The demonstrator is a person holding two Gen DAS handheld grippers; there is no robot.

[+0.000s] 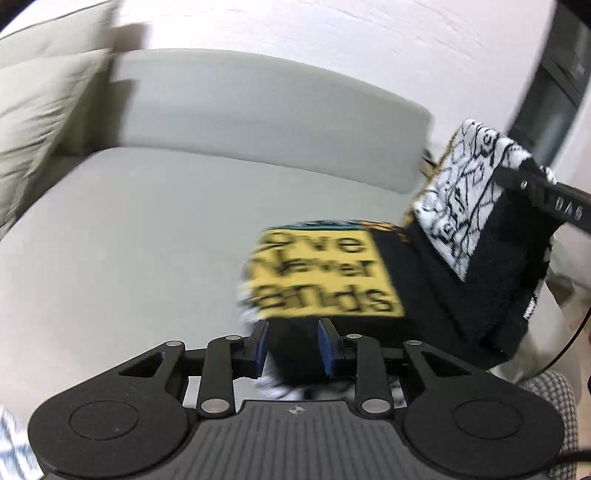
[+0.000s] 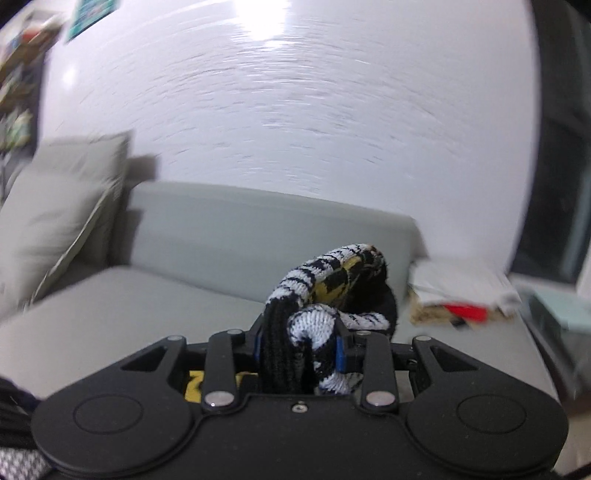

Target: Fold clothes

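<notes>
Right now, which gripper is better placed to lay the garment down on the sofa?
Probably the right gripper: its pads clamp a bunch of the knit garment. The left gripper has fabric between its pads, apparently unpressed.

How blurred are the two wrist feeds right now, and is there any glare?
Left wrist view: motion smear on the sofa and cushions; the yellow patch's lettering on the knit garment is soft but readable. Right wrist view: circular streaks across the wall, a blown-out glare spot at top, the bunched garment sharper. Fisheye bends the edges in both.
</notes>
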